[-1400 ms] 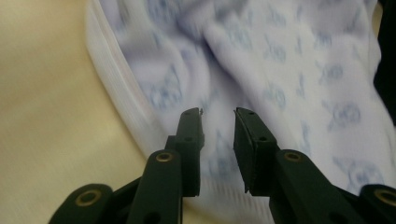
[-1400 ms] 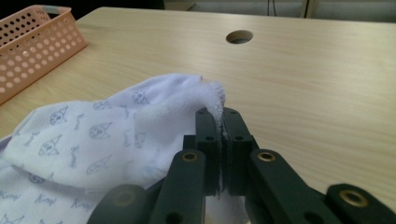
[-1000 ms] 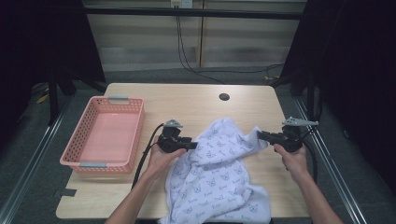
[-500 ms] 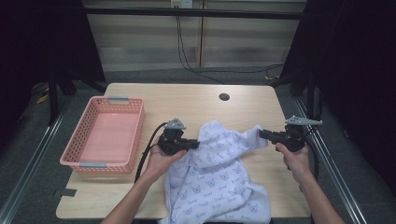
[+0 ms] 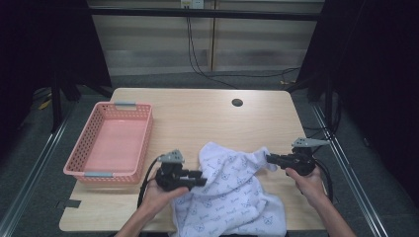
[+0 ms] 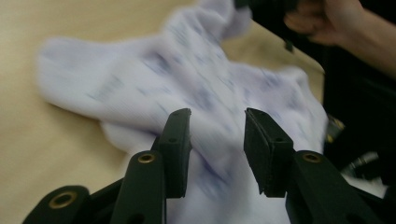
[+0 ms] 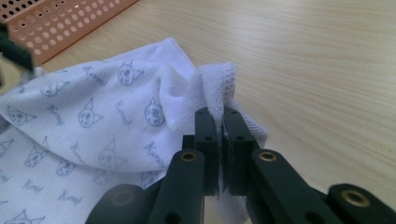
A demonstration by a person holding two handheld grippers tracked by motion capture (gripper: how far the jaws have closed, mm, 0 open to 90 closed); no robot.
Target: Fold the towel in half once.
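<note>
Your left hand-held gripper (image 5: 197, 178) sits at about 7 o'clock on the counter (image 5: 197, 113), its jaws parted with a clear gap and holding nothing; in the left gripper view the towel (image 6: 196, 88) lies blurred just beyond and under them. At 9 o'clock from that hand-held gripper stands a pink basket (image 5: 94, 174) near the counter's left edge, apart from the cloth. You have the white towel (image 5: 232, 197), printed with small cat faces, crumpled at 6 o'clock, its near end hanging over the front edge. Your right hand-held gripper (image 5: 271, 159) is at about 4 o'clock, jaws pressed together on the towel's stitched corner (image 7: 224, 88), which the right gripper view shows pinched and lifted off the wood. A dark round hole (image 5: 237, 102) lies at 12 o'clock.
</note>
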